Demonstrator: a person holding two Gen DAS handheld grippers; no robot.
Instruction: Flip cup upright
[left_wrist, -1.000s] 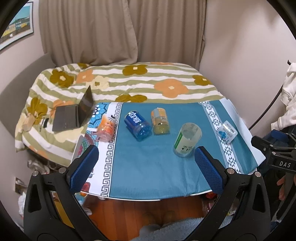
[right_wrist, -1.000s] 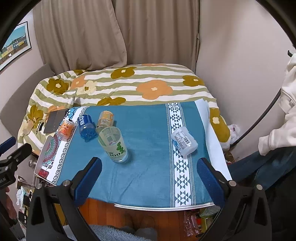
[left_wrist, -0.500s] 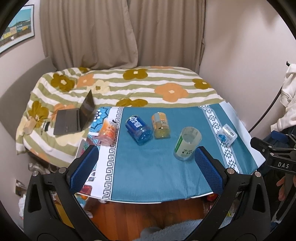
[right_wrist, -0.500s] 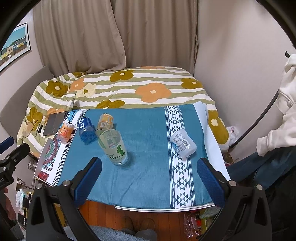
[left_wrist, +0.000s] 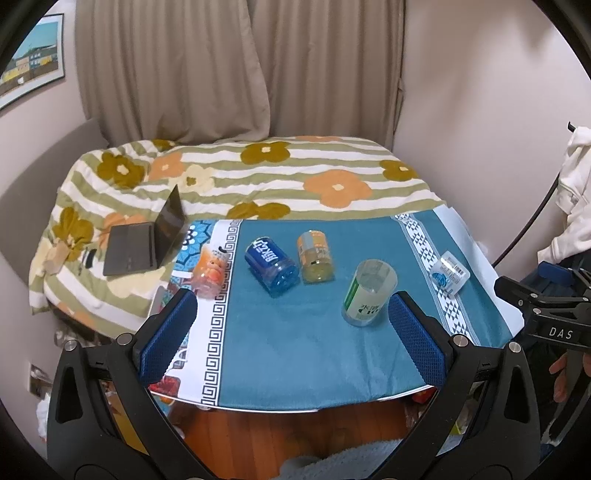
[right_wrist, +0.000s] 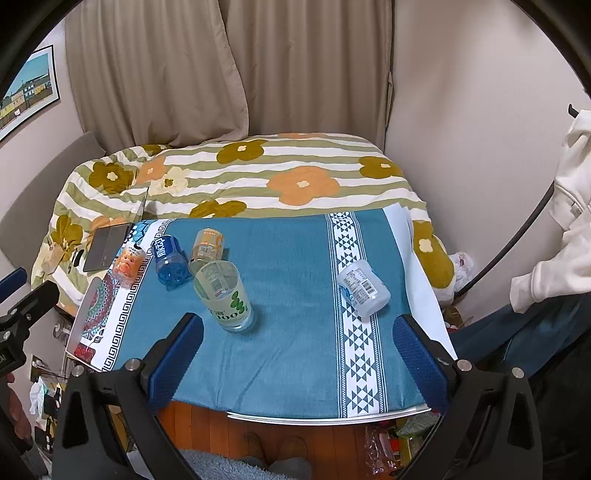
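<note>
1. Evenly lit by soft indoor light from overhead; neither dim nor harsh.
2. Only faint, short shadows beside the cups on the counter (right_wrist: 295, 354).
3. Small glints on the clear cup (right_wrist: 224, 295); no strong glare.
4. Strong fisheye bending toward the edges, with black corners.
5. Sharp at centre, slightly soft at the rim.

Both wrist cameras look down and forward from off the desk's (left_wrist: 295, 354) near edge toward the bed (left_wrist: 258, 177) and curtains (right_wrist: 229, 70), held well back. The left view sits further left (the laptop (left_wrist: 144, 243) shows fully); the right view sits further right. Both share the whole desk top.
</note>
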